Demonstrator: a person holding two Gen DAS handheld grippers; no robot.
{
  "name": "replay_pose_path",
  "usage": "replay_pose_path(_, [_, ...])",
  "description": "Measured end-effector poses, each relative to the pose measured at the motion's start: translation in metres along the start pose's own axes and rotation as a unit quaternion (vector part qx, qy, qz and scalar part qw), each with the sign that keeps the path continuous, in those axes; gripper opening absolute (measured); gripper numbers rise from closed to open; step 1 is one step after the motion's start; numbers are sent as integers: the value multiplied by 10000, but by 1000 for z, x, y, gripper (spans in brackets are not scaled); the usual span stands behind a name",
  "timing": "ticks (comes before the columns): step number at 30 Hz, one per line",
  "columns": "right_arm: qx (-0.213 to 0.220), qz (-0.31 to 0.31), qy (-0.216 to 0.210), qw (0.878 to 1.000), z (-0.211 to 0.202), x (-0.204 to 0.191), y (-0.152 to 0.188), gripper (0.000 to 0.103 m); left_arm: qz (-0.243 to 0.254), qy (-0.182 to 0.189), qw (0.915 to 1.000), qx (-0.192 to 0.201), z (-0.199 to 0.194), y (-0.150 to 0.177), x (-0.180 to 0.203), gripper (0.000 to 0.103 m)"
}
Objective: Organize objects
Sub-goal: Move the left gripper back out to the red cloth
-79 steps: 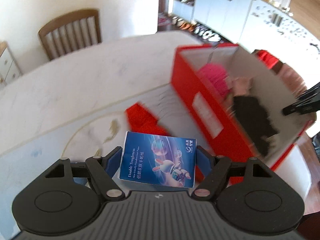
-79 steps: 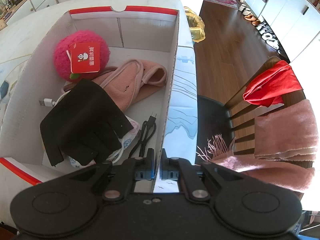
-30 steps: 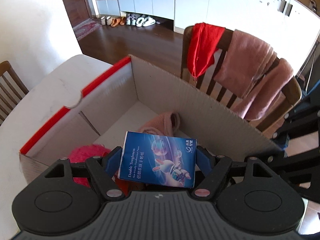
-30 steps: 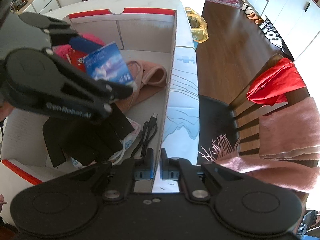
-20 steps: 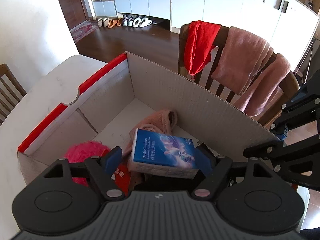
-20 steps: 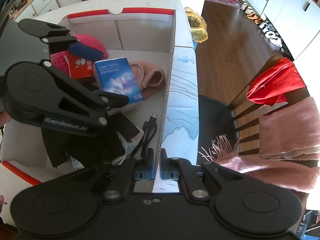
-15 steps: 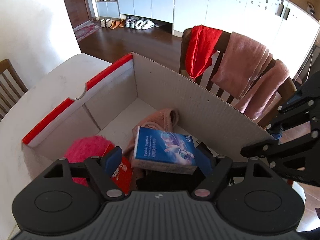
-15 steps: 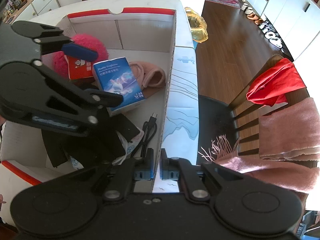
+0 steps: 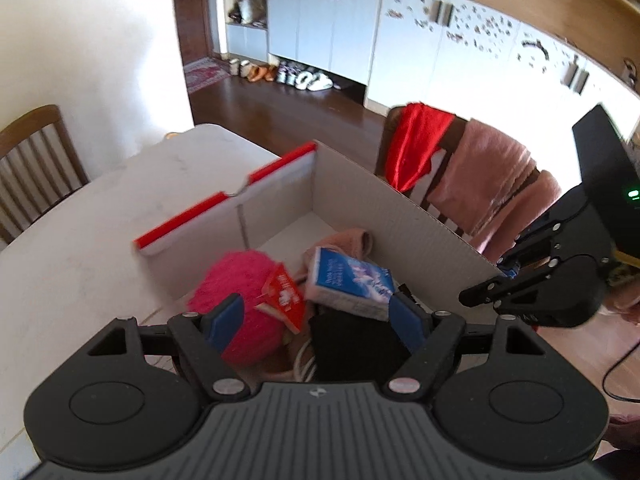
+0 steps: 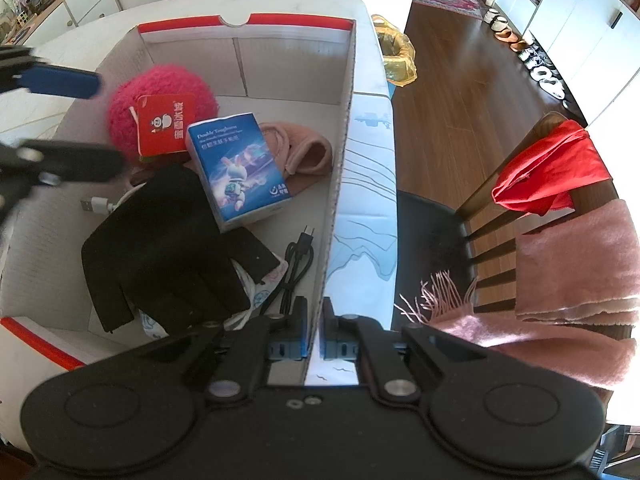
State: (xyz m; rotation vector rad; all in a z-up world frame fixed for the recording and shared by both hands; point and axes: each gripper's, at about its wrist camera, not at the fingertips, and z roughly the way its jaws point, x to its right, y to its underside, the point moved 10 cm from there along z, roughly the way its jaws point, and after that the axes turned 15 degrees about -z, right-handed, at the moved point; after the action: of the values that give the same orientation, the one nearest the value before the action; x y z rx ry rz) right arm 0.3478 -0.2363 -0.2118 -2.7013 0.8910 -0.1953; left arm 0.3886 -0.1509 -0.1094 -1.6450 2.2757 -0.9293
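Tabletop (image 9: 80,240), white marble look, carries a big open cardboard box (image 10: 344,128) with red trim on its rims. Chair (image 10: 532,184) stands just beside the box's long wall, draped with a red cloth (image 10: 552,172) and a pink fringed scarf (image 10: 560,280). Inside the box: fluffy pink plush ball (image 10: 160,92) with a red hang tag (image 10: 164,124) at the far left corner area, black glove (image 10: 168,248) spread across the near half, pink knit hat (image 10: 304,152) against the right wall. Blue tissue pack (image 10: 240,168), the task's thing, lies flat inside the box, its far end on the pink hat and its near end on the black glove, just beside the plush ball's tag. Black cable (image 10: 296,264) lies on the box floor by the right wall, white USB cable (image 10: 100,204) pokes out from under the glove on the left. Left gripper (image 9: 316,320) hangs above the box with jaws released and wide apart, nothing between the blue pads; the tissue pack sits below them, not touched. In the right wrist view it shows blurred at the left edge (image 10: 80,120). Right gripper (image 10: 316,336) has jaws clenched on the near end of the box's right wall, one pad either side of the cardboard edge.
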Motion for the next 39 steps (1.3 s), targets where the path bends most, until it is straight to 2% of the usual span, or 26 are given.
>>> replay_pose_path(5, [5,-15,14,10000,0,1,0,4,-473,34,9988,131,-33,3,-31,79])
replay_pose_path(8, [3,-20,19,10000,0,1,0,4,-616,-230,9975,248,-47,8,-55,84])
replay_pose_path(13, [1,-24,23,10000,0,2,0,4,-939,-633,9933,219,-56,27,-97,84])
replay_pose_path(18, [-5,-29,40,10000,-1,3,0,4,-1206,-1027,9873,98,-45,49,-127,85])
replay_pose_path(25, [-19,-17,44,10000,-2,5,0,4,-1527,-1230,9806,60,-27,65,-149,99])
replay_pose_path(30, [-20,-7,47,10000,-2,4,0,4,-1857,-1463,9716,88,-11,71,-165,99])
replay_pose_path(33, [-25,7,50,10000,-2,4,0,4,-1987,-1741,9645,33,2,76,-174,101])
replay_pose_path(39, [-32,26,48,10000,-1,5,-1,4,-2122,-1962,9572,-129,27,87,-185,101])
